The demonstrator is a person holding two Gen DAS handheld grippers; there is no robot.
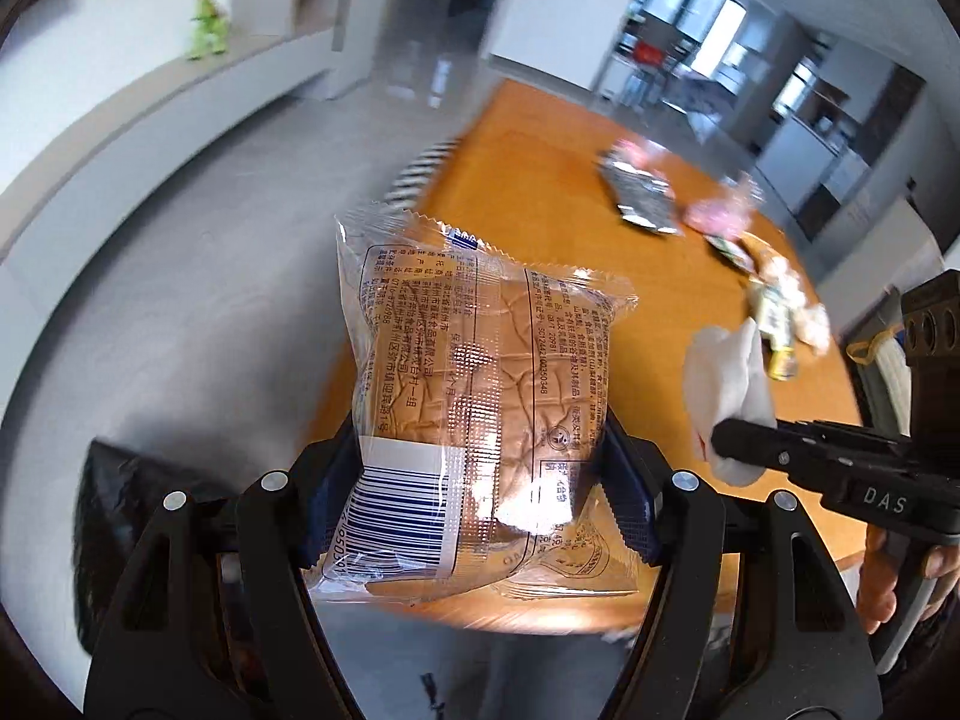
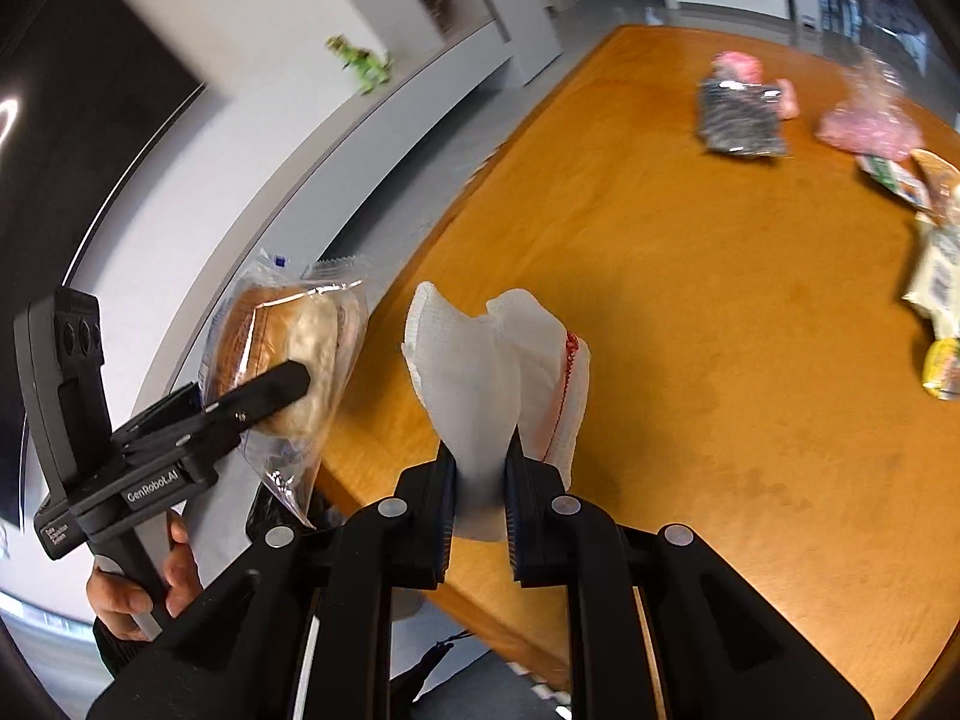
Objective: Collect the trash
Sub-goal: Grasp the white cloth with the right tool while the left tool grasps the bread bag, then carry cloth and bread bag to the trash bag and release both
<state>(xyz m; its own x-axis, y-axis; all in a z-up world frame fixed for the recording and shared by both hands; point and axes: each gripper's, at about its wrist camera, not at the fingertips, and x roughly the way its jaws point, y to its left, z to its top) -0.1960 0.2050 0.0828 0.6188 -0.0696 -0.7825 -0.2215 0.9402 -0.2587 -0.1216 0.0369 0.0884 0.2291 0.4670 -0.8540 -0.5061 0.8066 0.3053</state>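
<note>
Crumpled wrappers [image 2: 744,117] litter the orange wooden surface [image 2: 690,312] beyond, while the left claw [image 1: 480,492], spread wide, clamps a clear-wrapped bread bun [image 1: 474,396] and the right claw [image 2: 480,510], nearly closed, pinches a white cloth [image 2: 480,372].

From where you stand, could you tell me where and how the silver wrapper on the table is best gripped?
Grip the silver wrapper by its near short edge, coming from above and from the near side. It lies flat and crinkled on the table, so a raised edge is likely the only purchase. Its far end touches a pink item; the near end is clear.
</note>
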